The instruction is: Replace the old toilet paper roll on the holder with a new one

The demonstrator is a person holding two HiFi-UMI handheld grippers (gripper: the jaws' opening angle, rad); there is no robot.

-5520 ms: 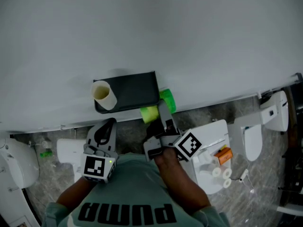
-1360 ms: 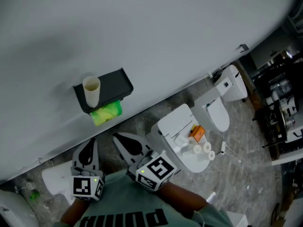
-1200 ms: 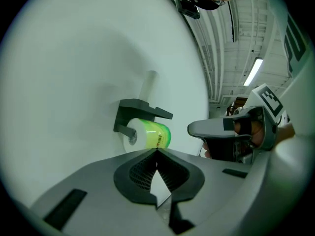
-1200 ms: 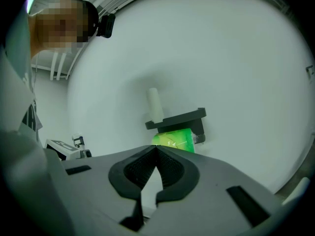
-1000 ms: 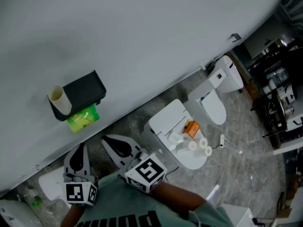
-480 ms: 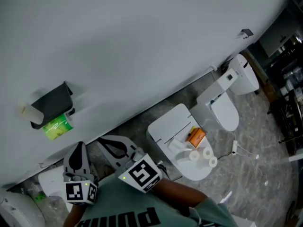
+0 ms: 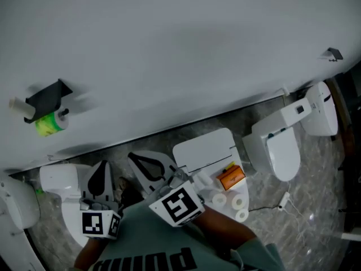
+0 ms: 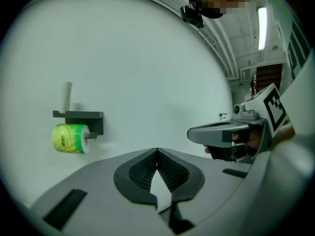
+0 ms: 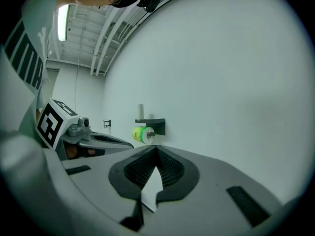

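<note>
A green-wrapped toilet roll (image 7: 49, 123) hangs on the black wall holder (image 7: 48, 96) at the far left of the head view. A bare cardboard tube (image 7: 17, 103) stands on the holder's shelf. The left gripper view shows the same roll (image 8: 70, 138), holder (image 8: 81, 118) and tube (image 8: 67, 96). Both grippers are low in the head view, well away from the holder. My left gripper (image 7: 103, 165) is shut and empty, its tips (image 8: 157, 151) meeting. My right gripper (image 7: 135, 157) is also shut and empty (image 9: 156, 147). Small in the distance, the roll (image 9: 140, 134) appears beyond its jaws.
A white toilet (image 7: 206, 151) stands just right of my right gripper. Its lid carries an orange pack (image 7: 231, 178) and three small white rolls (image 7: 240, 202). Another toilet (image 7: 282, 151) stands further right, one more (image 7: 59, 179) at the left. A cable (image 7: 282, 199) lies on the grey floor.
The head view has swung right, so the holder slid to the far left and the toilet came to the middle. Both grippers moved along the wall, away from the holder, staying shut.
</note>
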